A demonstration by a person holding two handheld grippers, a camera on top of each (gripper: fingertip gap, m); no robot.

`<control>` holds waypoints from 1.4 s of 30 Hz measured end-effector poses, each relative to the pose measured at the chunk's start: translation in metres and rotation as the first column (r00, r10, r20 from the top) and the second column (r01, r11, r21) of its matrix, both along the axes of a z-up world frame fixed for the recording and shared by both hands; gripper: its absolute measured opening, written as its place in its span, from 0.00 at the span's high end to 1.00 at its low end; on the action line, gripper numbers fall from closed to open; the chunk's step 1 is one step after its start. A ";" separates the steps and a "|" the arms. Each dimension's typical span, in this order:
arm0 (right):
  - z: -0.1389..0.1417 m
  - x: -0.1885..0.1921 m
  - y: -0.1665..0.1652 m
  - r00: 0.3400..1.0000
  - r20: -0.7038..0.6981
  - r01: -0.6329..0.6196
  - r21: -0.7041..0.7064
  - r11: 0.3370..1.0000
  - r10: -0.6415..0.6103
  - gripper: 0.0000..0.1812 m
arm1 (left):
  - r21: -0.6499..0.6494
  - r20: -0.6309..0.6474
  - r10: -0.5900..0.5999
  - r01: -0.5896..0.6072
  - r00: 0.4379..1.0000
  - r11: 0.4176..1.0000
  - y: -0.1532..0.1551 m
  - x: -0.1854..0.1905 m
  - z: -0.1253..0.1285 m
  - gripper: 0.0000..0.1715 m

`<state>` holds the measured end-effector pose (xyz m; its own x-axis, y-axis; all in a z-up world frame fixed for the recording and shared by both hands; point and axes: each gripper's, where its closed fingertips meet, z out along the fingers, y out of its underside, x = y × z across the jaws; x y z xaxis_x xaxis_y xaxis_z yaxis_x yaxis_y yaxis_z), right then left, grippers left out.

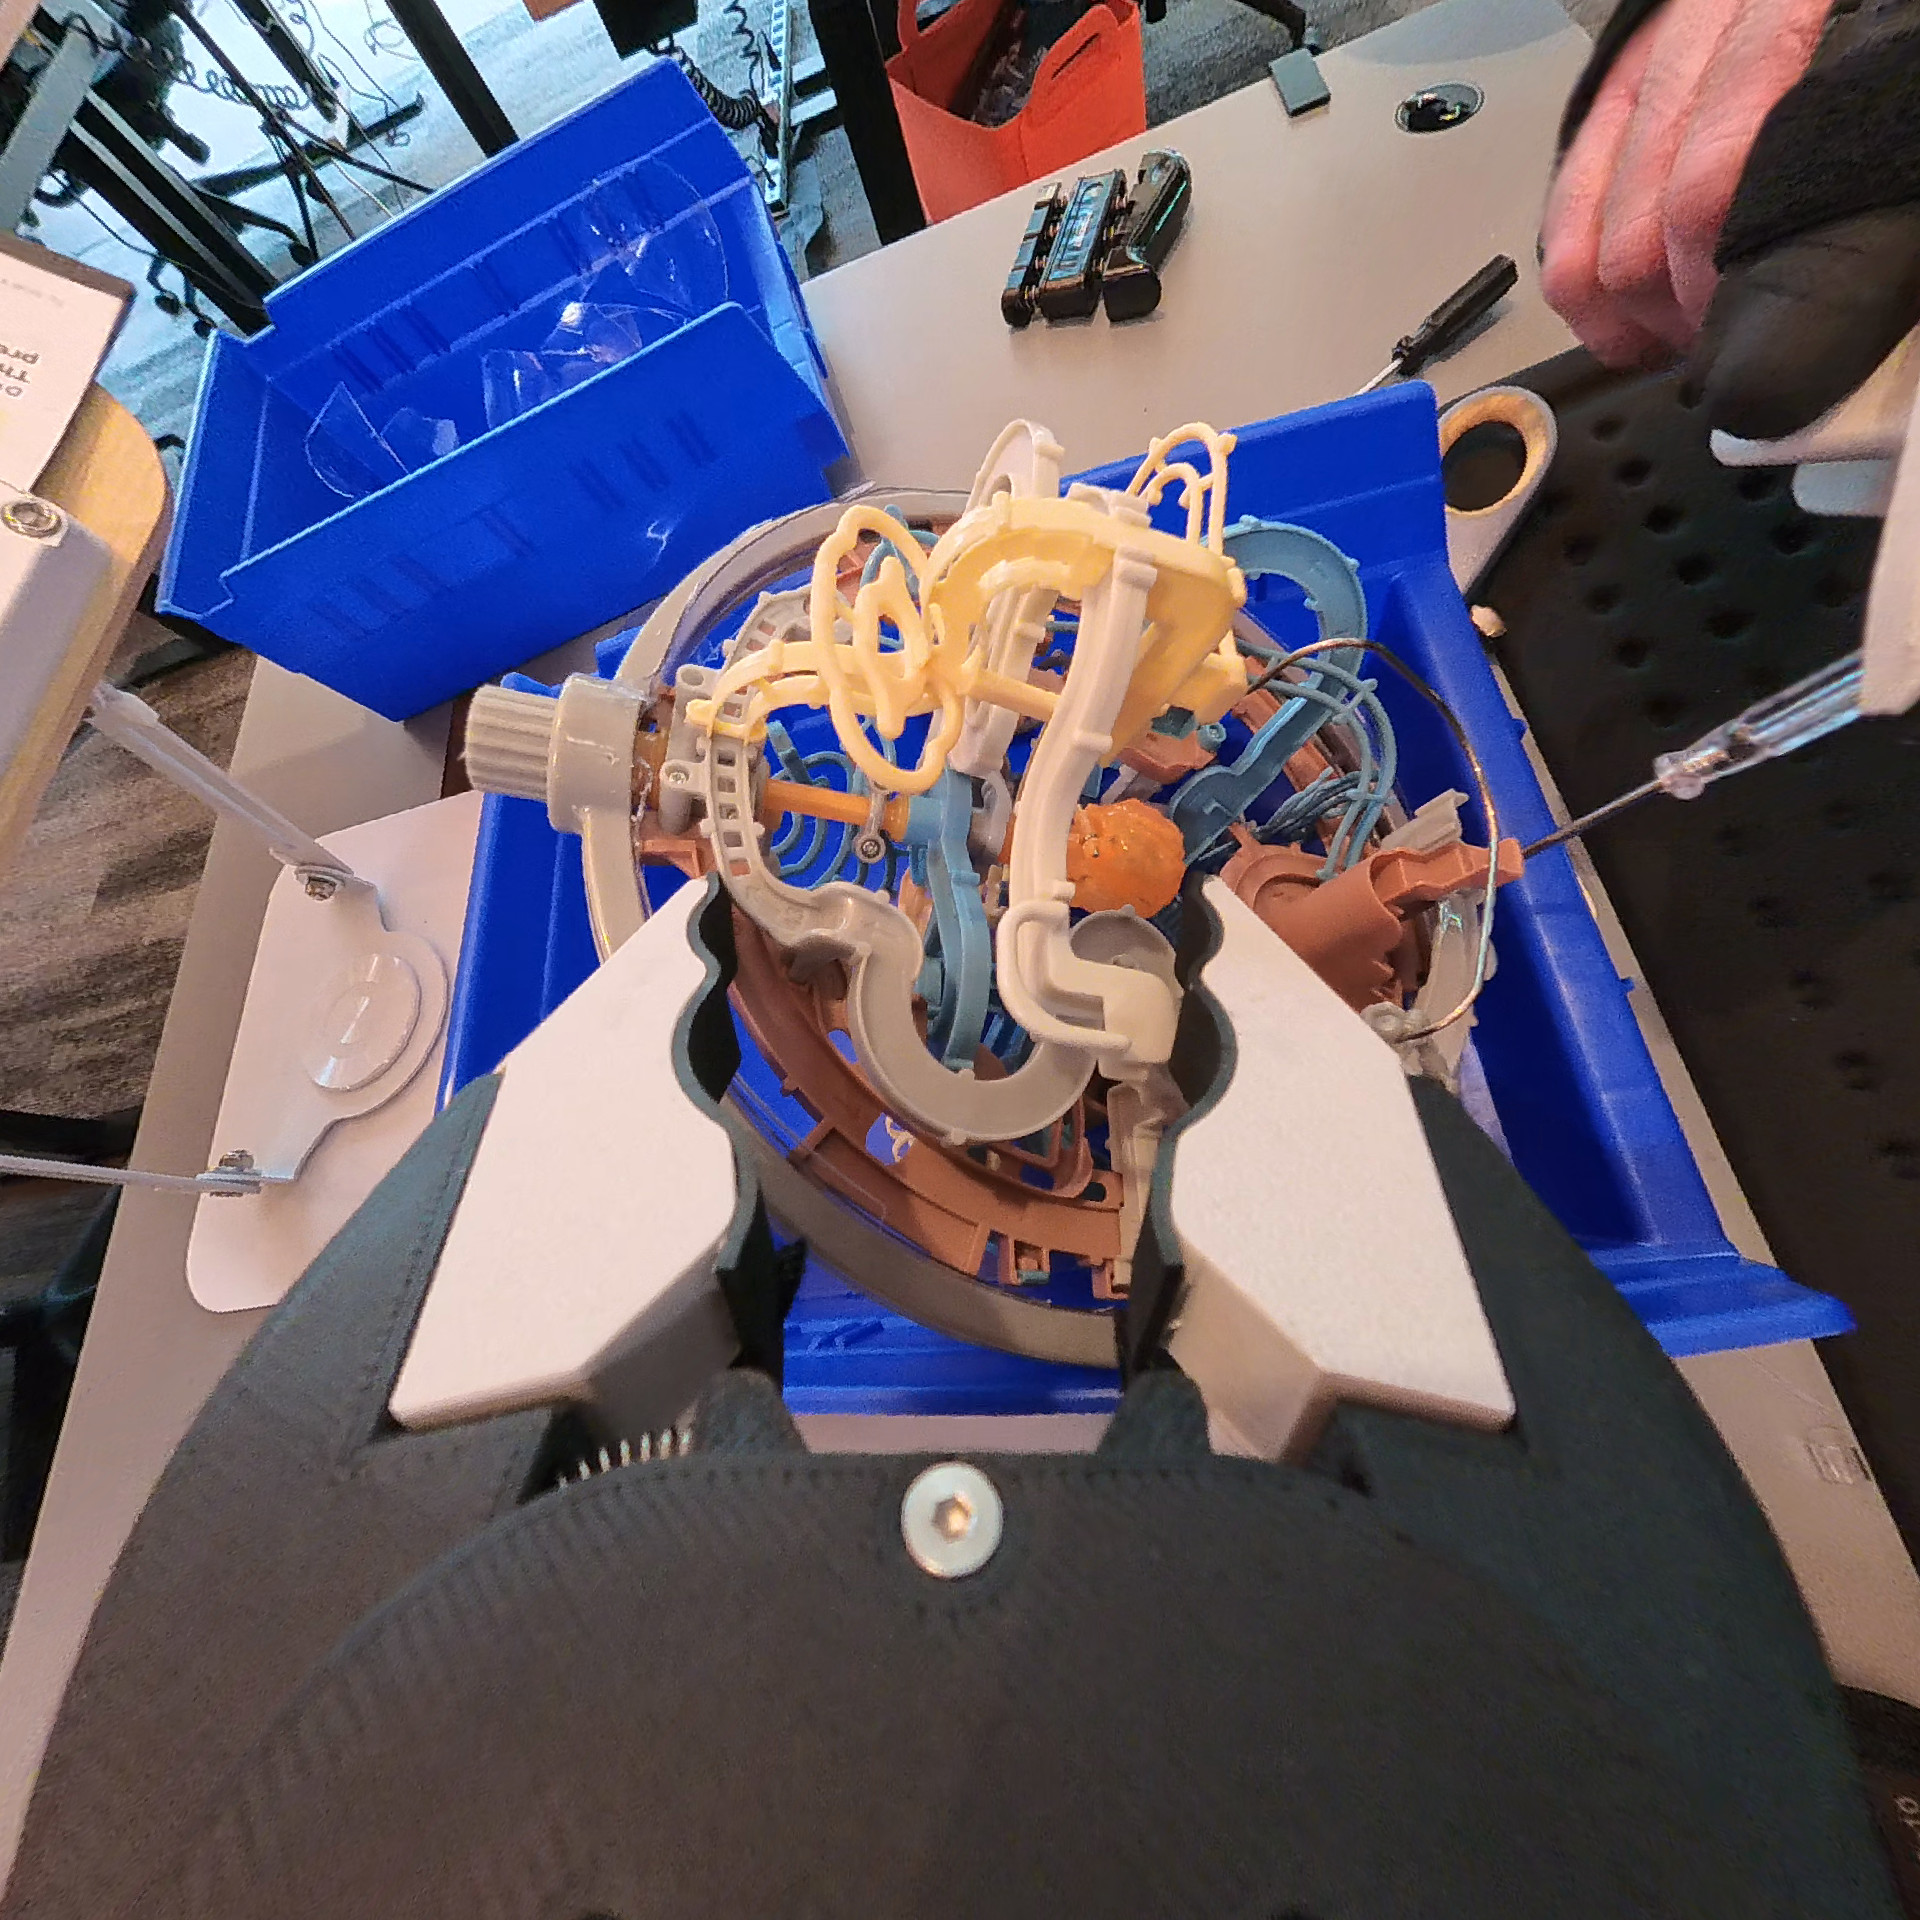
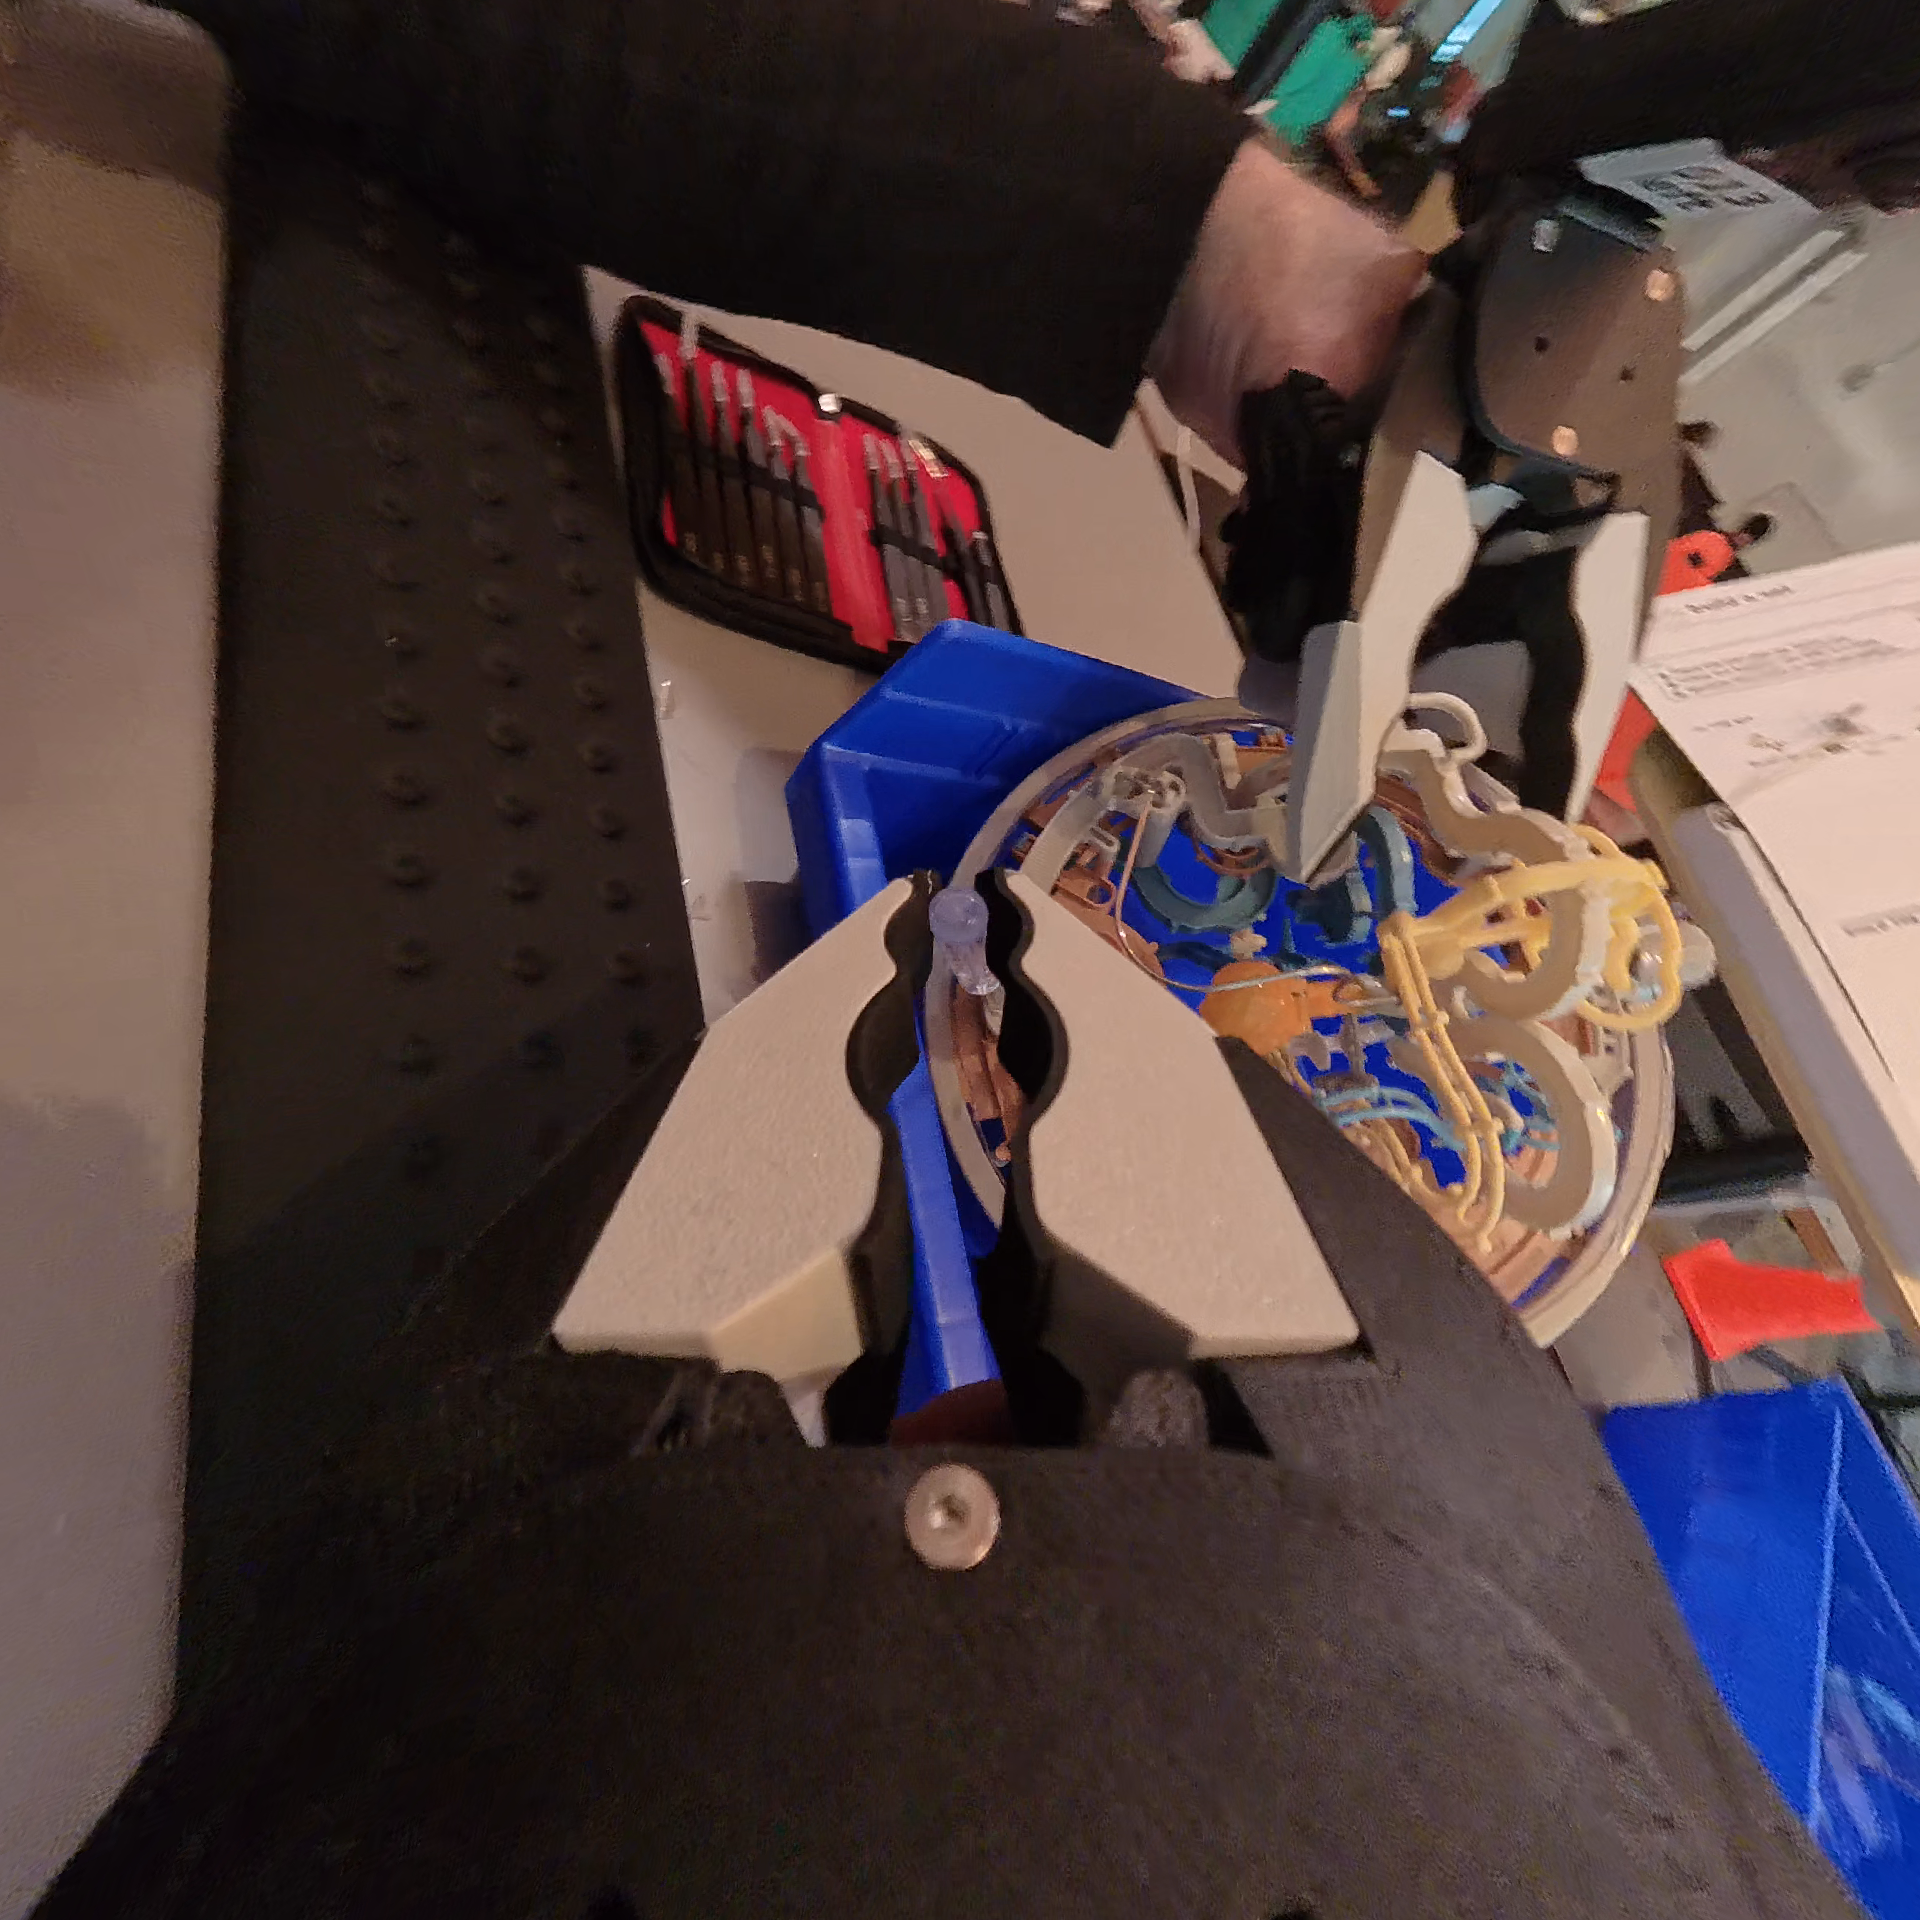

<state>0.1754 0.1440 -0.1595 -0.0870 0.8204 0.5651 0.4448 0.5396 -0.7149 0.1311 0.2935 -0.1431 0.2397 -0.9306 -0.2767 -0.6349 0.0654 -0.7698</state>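
Observation:
A maze toy [image 1: 935,644] of cream, white, grey, blue and brown plastic tracks inside a grey ring rests in a blue bin [image 1: 1558,1039]. My left gripper [image 1: 956,935] is shut on the toy's grey and white tracks at its near side. It also shows in the right wrist view [image 2: 1444,831] above the toy [image 2: 1455,1039]. My right gripper [image 2: 961,904] is shut on a clear-handled screwdriver [image 2: 961,940]. In the left wrist view the screwdriver [image 1: 1766,717] comes in from the right, its tip touching a brown part at the toy's right edge.
A second blue bin [image 1: 499,416] holding clear plastic shells stands behind. A black bit holder [image 1: 1091,239] and a black-handled screwdriver [image 1: 1444,322] lie on the table. A red-lined tool case [image 2: 821,509] lies open. A black perforated mat [image 1: 1714,727] lies at the right, and a white stand [image 1: 332,1018] at the left. It is some 25 centimeters from my left tips to the red-lined tool case [image 2: 821,509].

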 end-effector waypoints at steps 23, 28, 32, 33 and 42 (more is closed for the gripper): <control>0.021 0.005 0.019 0.977 -0.085 0.178 -0.194 0.965 -0.197 0.96 | -0.034 0.021 0.010 -0.009 1.000 0.999 0.005 -0.002 -0.011 0.47; 0.022 0.004 0.015 0.929 -0.156 0.304 -0.201 0.931 -0.337 0.95 | -0.029 0.003 0.030 -0.030 1.000 0.999 0.009 -0.003 -0.017 0.47; 0.023 0.000 0.015 0.946 -0.102 0.291 -0.161 0.943 -0.309 0.95 | -0.027 0.013 0.035 -0.035 0.999 0.999 0.010 -0.003 -0.017 0.48; 0.023 -0.001 0.016 0.952 -0.084 0.276 -0.172 0.946 -0.293 0.96 | -0.027 0.017 0.035 -0.035 0.999 0.999 0.010 -0.002 -0.017 0.48; 0.031 -0.005 0.027 0.978 0.080 0.206 -0.234 0.950 -0.192 0.96 | -0.039 0.036 0.040 -0.039 0.999 0.999 0.014 -0.001 -0.022 0.46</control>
